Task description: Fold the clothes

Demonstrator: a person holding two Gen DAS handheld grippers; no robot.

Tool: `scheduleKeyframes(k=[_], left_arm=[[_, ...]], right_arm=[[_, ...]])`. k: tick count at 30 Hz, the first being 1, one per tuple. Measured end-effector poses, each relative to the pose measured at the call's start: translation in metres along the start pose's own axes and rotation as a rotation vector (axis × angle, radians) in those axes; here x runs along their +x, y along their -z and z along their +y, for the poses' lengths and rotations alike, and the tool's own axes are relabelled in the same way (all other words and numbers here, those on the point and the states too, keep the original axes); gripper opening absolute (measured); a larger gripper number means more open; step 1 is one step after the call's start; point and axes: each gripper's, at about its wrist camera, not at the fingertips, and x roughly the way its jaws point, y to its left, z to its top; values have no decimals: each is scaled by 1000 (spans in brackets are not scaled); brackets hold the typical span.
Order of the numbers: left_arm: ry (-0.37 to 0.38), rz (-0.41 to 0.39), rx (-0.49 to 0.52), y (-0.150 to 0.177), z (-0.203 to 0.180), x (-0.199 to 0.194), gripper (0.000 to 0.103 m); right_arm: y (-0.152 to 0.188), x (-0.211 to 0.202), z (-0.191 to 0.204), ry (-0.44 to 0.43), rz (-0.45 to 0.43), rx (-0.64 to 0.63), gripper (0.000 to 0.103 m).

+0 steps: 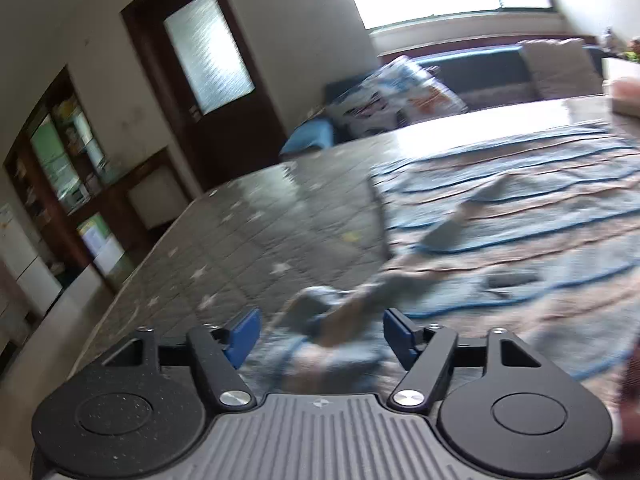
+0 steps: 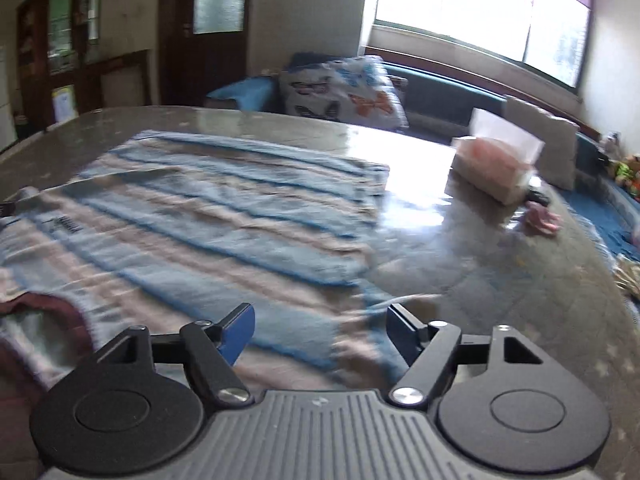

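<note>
A striped garment point(image 1: 500, 216) in light blue, beige and darker blue lines lies spread on the glossy grey table point(image 1: 260, 232). In the left wrist view its bunched near-left corner point(image 1: 332, 312) sits just ahead of my left gripper point(image 1: 320, 338), whose blue pads stand apart and touch nothing. In the right wrist view the same garment point(image 2: 208, 224) is folded over itself, with a dark label point(image 2: 66, 224) at the left. My right gripper point(image 2: 320, 334) hovers over the garment's near-right edge, open, pads clear of the cloth. Both views are motion-blurred.
A tissue box point(image 2: 496, 164) and a small pink item point(image 2: 542, 216) sit on the table's far right. Behind the table are a blue sofa point(image 2: 440, 96) with a butterfly cushion point(image 2: 344, 92), a dark door point(image 1: 208, 64) and shelves point(image 1: 60, 152). A maroon sleeve point(image 2: 44, 312) shows at lower left.
</note>
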Motion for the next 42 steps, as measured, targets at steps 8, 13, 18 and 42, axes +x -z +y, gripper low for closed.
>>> scheduleKeyframes(k=[8, 13, 18, 42], left_arm=[[72, -26, 94, 24, -35, -32, 81], [55, -43, 111, 40, -43, -44, 83], [56, -36, 95, 43, -39, -49, 86], [159, -128, 63, 8, -73, -65, 103]], right_arm=[[25, -21, 51, -102, -23, -137, 86], [49, -39, 72, -101, -42, -243, 87], [52, -51, 58, -111, -52, -176, 88], [82, -45, -81, 221, -39, 332, 41]])
